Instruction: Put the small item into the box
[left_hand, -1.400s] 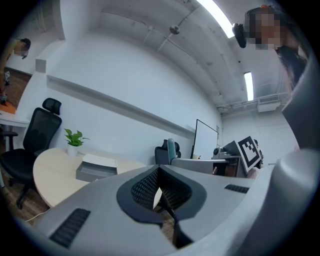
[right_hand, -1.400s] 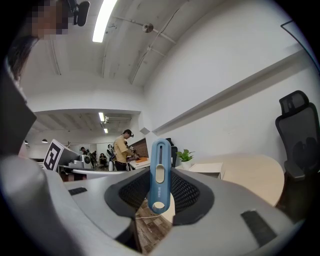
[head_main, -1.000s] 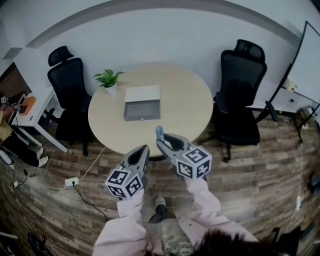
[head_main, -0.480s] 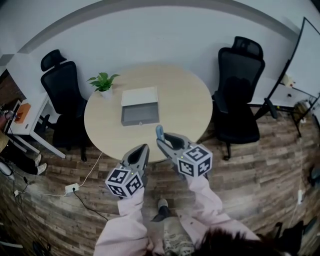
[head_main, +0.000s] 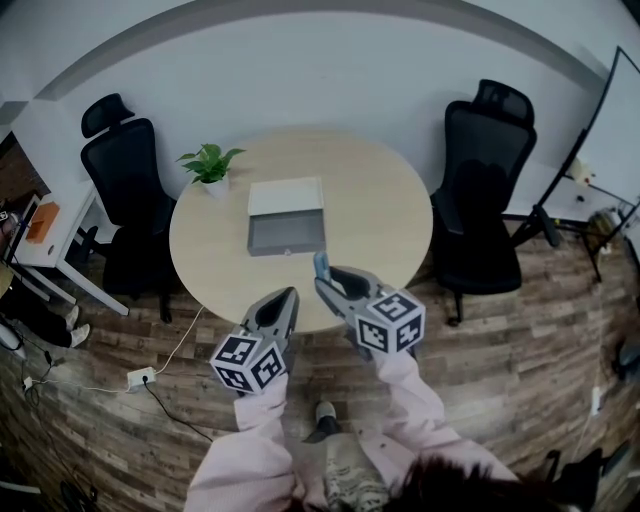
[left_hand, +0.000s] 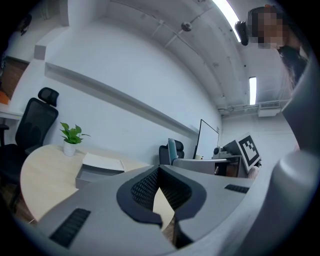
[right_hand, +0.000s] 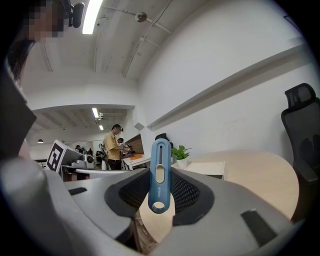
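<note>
Your right tongs (right_hand: 161, 194) grip the cutter (right_hand: 160, 172), left tongs (left_hand: 159, 175) closed, empty; slacken your pinch and it may drop before the mid-table box (head_main: 286, 215).

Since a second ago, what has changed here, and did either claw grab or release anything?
The left claw and right claw moved slightly forward toward the table, so it and the box look a little nearer. Nothing was grabbed or released: the right claw still grips the blue cutter, and the left stays shut and empty. The plant and chairs are unmoved.
</note>
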